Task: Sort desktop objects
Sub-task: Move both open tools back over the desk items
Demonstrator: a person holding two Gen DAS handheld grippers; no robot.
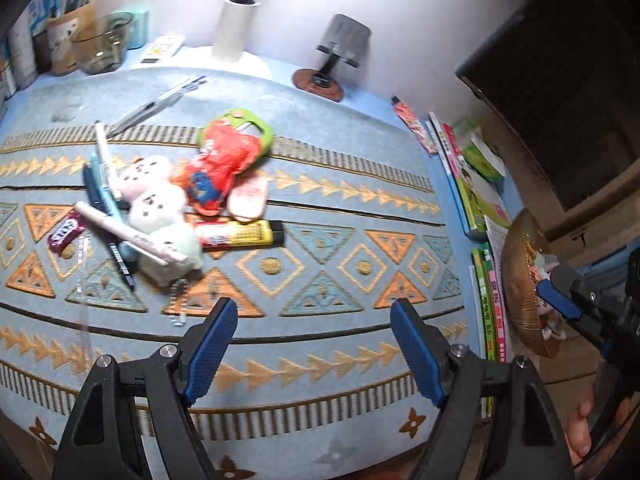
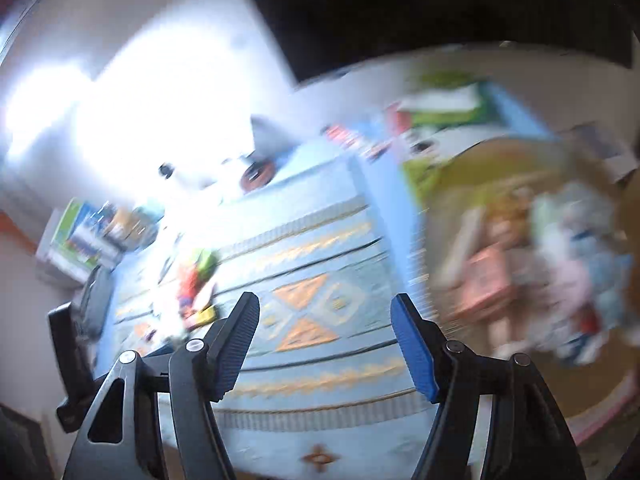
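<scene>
A heap of small things lies on the patterned blue mat (image 1: pixel 320 216): a white and pink plush toy (image 1: pixel 156 208), a red snack packet (image 1: pixel 220 168), a green carabiner clip (image 1: pixel 256 124), a yellow glue stick (image 1: pixel 244 234), several pens (image 1: pixel 104 184) and a purple candy (image 1: pixel 66 234). My left gripper (image 1: pixel 314 344) is open and empty above the mat's near edge. My right gripper (image 2: pixel 324 340) is open and empty; in the left wrist view its fingers (image 1: pixel 558 300) hang by a brown bowl (image 1: pixel 520 280) at the right. The bowl (image 2: pixel 480 184) holds toys, blurred.
Two clear pens (image 1: pixel 160 102) lie at the mat's far side. A glass bowl (image 1: pixel 102 42), a pen cup (image 1: pixel 66 36), a white lamp post (image 1: pixel 236 20) and a grey phone stand (image 1: pixel 340 56) line the back wall. Books (image 1: pixel 468 184) lie along the right edge.
</scene>
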